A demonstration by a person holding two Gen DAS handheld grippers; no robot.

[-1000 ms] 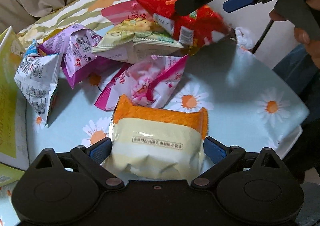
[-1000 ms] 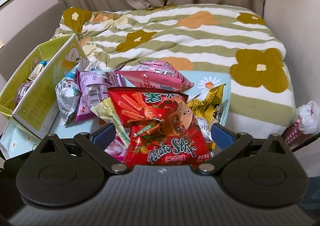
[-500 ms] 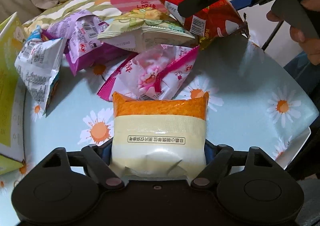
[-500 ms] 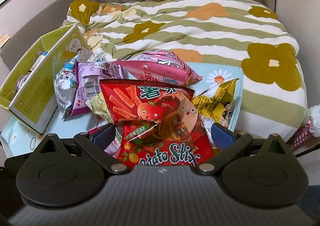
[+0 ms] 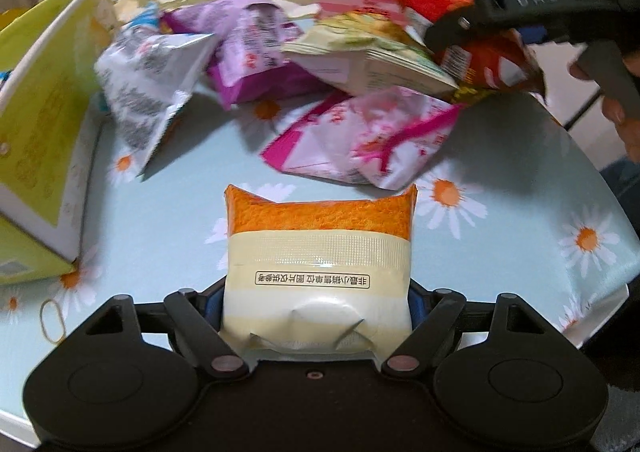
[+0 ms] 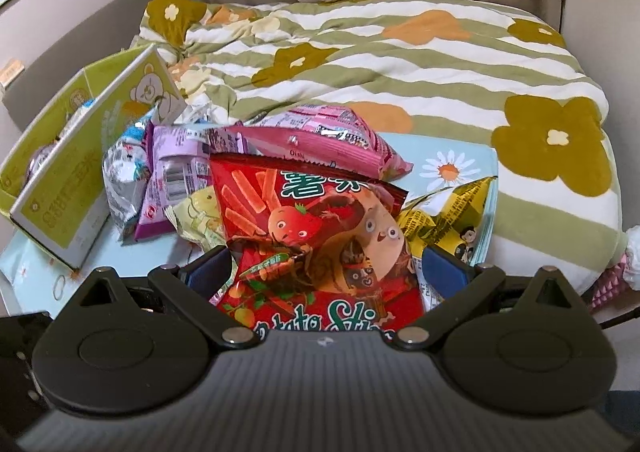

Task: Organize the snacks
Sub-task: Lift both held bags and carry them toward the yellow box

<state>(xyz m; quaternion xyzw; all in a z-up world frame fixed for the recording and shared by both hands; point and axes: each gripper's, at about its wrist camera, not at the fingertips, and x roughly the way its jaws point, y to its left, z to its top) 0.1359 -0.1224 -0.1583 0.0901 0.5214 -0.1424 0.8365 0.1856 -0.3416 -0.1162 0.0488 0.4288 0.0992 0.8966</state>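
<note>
My left gripper (image 5: 316, 302) is shut on an orange-and-cream snack packet (image 5: 318, 252) and holds it over the daisy-print table (image 5: 520, 220). My right gripper (image 6: 326, 266) is shut on a red Potato Stix bag (image 6: 316, 228), lifted above the snack pile; it shows in the left wrist view (image 5: 496, 24) at the upper right. The pile holds a purple packet (image 5: 256, 52), a silver packet (image 5: 152, 92), a pink-white packet (image 5: 368, 140), a pale green bag (image 5: 368, 56), a pink bag (image 6: 320, 140) and a yellow packet (image 6: 448, 216). A green open box (image 6: 80, 156) stands at the left.
A striped flower-print blanket (image 6: 400, 64) lies behind the table. A rubber band (image 5: 52, 318) lies on the table at the front left. The table's right edge (image 5: 600, 328) is near. A pink-white object (image 6: 624, 268) sits at the far right.
My left gripper closed on the orange-and-cream packet and lifted it back and left. My right gripper raised the red bag and moved it leftward over the pile.
</note>
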